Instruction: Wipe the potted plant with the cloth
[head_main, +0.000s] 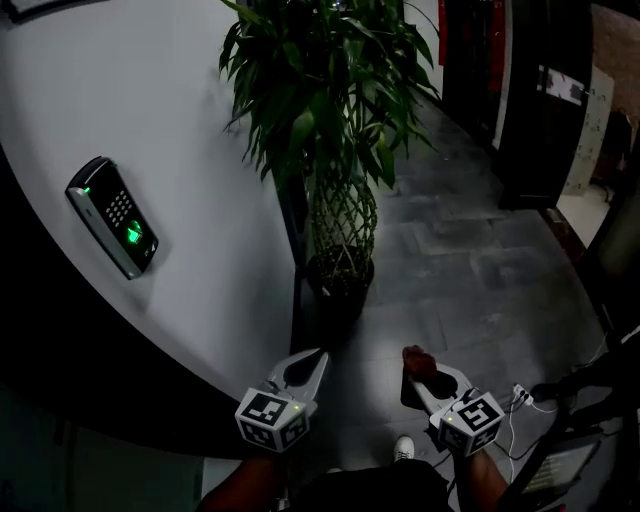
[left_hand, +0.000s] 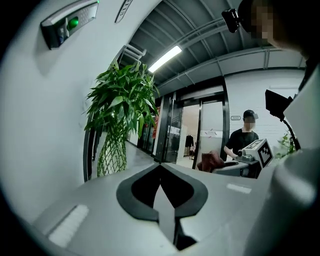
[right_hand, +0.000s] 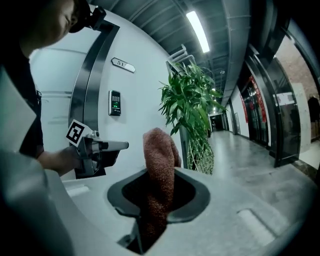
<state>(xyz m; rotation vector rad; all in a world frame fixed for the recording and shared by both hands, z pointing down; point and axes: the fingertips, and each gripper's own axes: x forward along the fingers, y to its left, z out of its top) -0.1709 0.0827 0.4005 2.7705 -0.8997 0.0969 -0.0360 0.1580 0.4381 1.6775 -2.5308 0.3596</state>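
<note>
Right tongs (head_main: 420, 374) grip cloth (right_hand: 159, 150) | grey tiled floor (head_main: 470, 270) | curved white wall (head_main: 190, 120)

All three views toward plant (head_main: 320, 90)

Left hand-held gripper (left_hand: 161, 166): jaws together, nothing between. Plant (left_hand: 122, 107) ahead-left, beside white wall (left_hand: 45, 125). Reader (left_hand: 67, 22) on wall, top left, green lamp lit. Far right: right hand-held gripper (left_hand: 222, 169), brown cloth (left_hand: 210, 161) at its tip. Person (left_hand: 245, 137) behind.
</note>
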